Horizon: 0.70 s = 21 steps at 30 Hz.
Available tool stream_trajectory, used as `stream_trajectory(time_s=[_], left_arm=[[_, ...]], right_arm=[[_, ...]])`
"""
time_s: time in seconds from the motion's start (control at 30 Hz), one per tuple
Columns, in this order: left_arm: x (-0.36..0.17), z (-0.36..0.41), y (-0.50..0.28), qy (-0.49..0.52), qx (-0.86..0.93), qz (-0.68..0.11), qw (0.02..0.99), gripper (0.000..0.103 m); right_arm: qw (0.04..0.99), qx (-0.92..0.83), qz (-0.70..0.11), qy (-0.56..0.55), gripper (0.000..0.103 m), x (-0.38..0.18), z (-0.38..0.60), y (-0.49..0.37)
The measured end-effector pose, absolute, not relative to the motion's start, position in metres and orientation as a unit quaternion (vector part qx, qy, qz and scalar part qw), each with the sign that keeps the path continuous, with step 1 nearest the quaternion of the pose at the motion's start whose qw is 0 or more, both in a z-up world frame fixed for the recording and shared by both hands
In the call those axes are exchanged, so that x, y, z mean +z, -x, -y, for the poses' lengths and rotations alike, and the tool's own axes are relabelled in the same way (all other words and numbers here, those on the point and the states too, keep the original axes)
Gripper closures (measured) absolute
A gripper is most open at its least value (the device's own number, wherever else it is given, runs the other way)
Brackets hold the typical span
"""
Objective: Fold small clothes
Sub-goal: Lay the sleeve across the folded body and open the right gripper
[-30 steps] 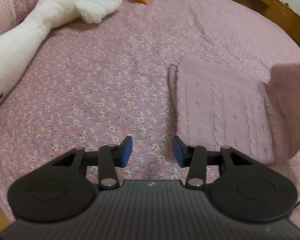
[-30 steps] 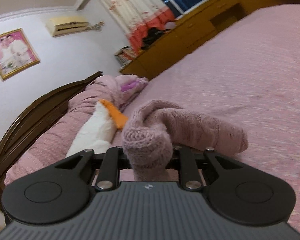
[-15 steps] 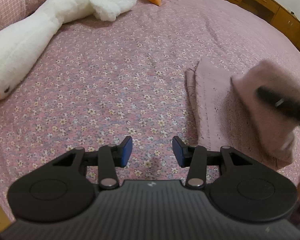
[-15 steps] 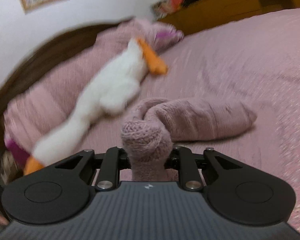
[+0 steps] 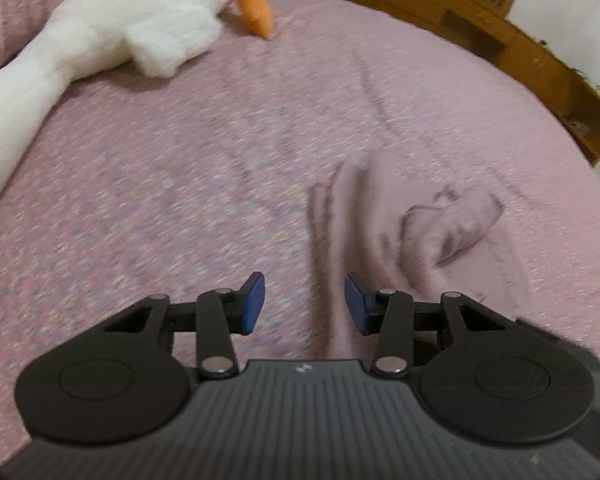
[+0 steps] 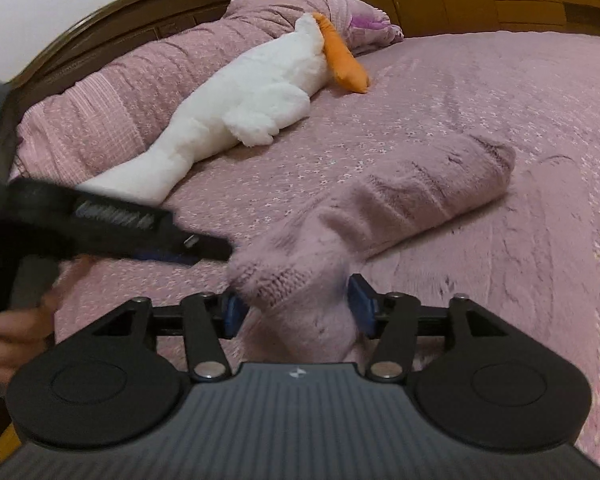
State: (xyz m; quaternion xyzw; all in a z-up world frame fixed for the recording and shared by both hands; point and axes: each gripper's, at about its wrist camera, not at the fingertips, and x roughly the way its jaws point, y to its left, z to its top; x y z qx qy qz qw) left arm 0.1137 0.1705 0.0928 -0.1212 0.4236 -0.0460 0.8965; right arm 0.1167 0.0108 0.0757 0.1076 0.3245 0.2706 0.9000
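R claw point(image 6: 296, 312) opening, sweater point(image 6: 412, 204) between | L claw point(image 5: 305, 304) opening, empty

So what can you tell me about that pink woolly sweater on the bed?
The dusty-pink knitted sweater looks soft and chunky, with a ribbed edge. It lies folded into a thick bundle on the pink flowery bedspread. One end reaches between the blue pads of the right gripper, whose jaws are opening, so the pads look about to let go. The left gripper is open and holds nothing.
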Motion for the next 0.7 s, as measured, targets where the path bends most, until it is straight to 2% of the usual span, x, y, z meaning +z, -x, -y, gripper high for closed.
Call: stream_trajectory(time_s=[0.07,0.4,0.7], left_arm=[[0.094,-0.161,-0.12,0.119,-0.064,-0.417,0.899,0.049],[0.089,-0.116,-0.141,0.064,-0.09,-0.413,0.904,0.049],[0.092,-0.101,-0.139,0.03,-0.098,-0.4,0.911,0.049]], right_arm=[[0.9,0.27,-0.321,-0.115,0.035,0.081,-0.001,-0.107],[0.924,0.2,-0.288,-0.152,0.034,0.1,0.066,-0.082],[0.933,0.111,-0.288,-0.187,0.034,0.086,0.111,-0.089]])
